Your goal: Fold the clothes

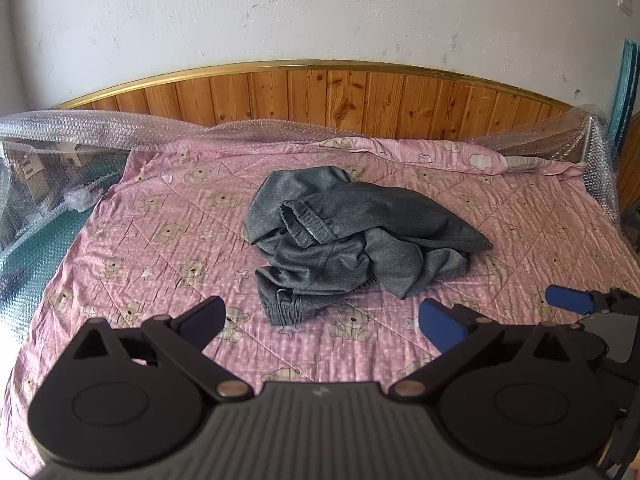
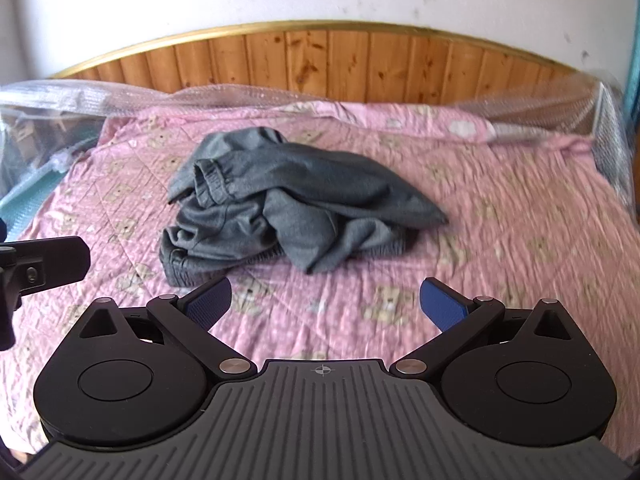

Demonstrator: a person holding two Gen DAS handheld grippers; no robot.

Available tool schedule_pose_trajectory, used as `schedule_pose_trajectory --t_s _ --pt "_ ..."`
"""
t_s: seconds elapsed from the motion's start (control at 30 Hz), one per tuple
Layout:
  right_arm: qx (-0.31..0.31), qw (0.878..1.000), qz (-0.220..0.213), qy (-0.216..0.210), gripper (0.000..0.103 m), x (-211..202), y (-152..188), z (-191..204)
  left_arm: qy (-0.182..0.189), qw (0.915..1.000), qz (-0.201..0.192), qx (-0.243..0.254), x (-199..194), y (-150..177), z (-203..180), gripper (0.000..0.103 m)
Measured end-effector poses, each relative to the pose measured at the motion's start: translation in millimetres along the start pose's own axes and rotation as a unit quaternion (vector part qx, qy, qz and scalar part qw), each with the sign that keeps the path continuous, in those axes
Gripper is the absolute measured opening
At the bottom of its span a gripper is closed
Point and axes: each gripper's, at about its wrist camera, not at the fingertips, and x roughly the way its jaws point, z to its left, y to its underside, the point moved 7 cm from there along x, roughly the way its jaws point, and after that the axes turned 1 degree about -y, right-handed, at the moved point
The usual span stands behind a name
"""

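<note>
Crumpled dark grey trousers (image 1: 352,236) with elastic cuffs lie in a heap in the middle of a pink bear-print quilt (image 1: 140,240). In the right wrist view the trousers (image 2: 280,204) sit a little left of centre on the quilt (image 2: 520,240). My left gripper (image 1: 322,326) hovers open above the quilt's near part, short of the heap, with nothing between its blue-padded fingers. My right gripper (image 2: 326,304) is also open and empty, near the heap's front edge. A finger of the right gripper (image 1: 568,299) shows at the right edge of the left wrist view.
A wooden headboard (image 1: 320,100) with a gold rim backs the bed under a white wall. Bubble wrap (image 1: 80,128) runs along the far and side edges. Boxes under plastic (image 1: 36,172) sit at the left. A finger of the left gripper (image 2: 48,260) juts in from the left.
</note>
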Motion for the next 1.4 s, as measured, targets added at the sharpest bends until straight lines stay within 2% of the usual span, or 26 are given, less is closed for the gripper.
schedule_pose_trajectory --t_s 0.27,0.43,0.6,0.73,0.83,0.87,0.9,0.93,0.97,1.0,1.17,1.33,1.37,1.4 --pt "0.011 1.000 -0.002 -0.025 0.101 15.7 0.0 -38.7 -0.007 0.9990 0.028 -0.034 10.8 4.4 -22.1 0.103" --pt "0.015 0.999 -0.003 -0.041 0.101 19.6 8.7 -56.5 -0.027 0.9982 0.051 -0.016 9.8 9.9 -40.7 0.103" --pt "0.028 0.998 0.011 -0.051 0.101 21.5 17.6 -67.3 -0.039 0.9976 0.057 0.005 10.6 15.3 -56.1 0.103" --pt "0.033 0.999 0.010 -0.040 0.101 18.1 17.3 -73.5 -0.021 0.9983 0.053 0.010 16.0 10.1 -59.5 0.103" --pt "0.037 0.999 0.005 -0.031 0.090 14.9 12.9 -73.3 0.000 0.9990 0.044 0.010 18.7 5.5 -58.9 0.100" --pt "0.040 0.999 0.006 -0.033 0.074 14.3 11.6 -71.6 0.005 0.9990 0.043 0.011 19.6 4.8 -57.2 0.079" --pt "0.043 0.998 0.008 -0.034 0.044 13.7 10.4 -69.9 0.011 0.9988 0.046 0.013 21.3 3.7 -54.8 0.048" --pt "0.046 0.998 0.009 -0.036 0.027 13.1 9.1 -68.2 0.021 0.9984 0.051 0.012 23.6 3.6 -51.1 0.034" --pt "0.048 0.998 0.009 -0.037 0.001 12.7 8.2 -65.2 0.030 0.9980 0.055 0.011 26.1 4.0 -47.3 0.015" --pt "0.049 0.998 0.009 -0.038 0.000 12.3 7.6 -61.5 0.034 0.9978 0.055 0.014 28.1 4.1 -42.9 0.002" --pt "0.054 0.998 0.004 -0.045 0.000 8.4 1.7 -32.1 0.058 0.9970 0.042 0.028 35.3 -1.3 -19.0 0.000" --pt "0.061 0.998 0.003 -0.020 0.000 12.6 -5.3 -7.7 0.078 0.9955 0.038 0.039 45.3 -11.9 6.4 0.000" --pt "0.062 0.998 0.001 -0.008 0.001 13.8 -7.5 -3.6 0.081 0.9950 0.042 0.041 48.6 -13.6 11.7 0.007" --pt "0.057 0.998 0.001 0.004 0.015 15.9 -9.6 1.6 0.083 0.9948 0.046 0.038 52.5 -14.6 17.9 0.028"
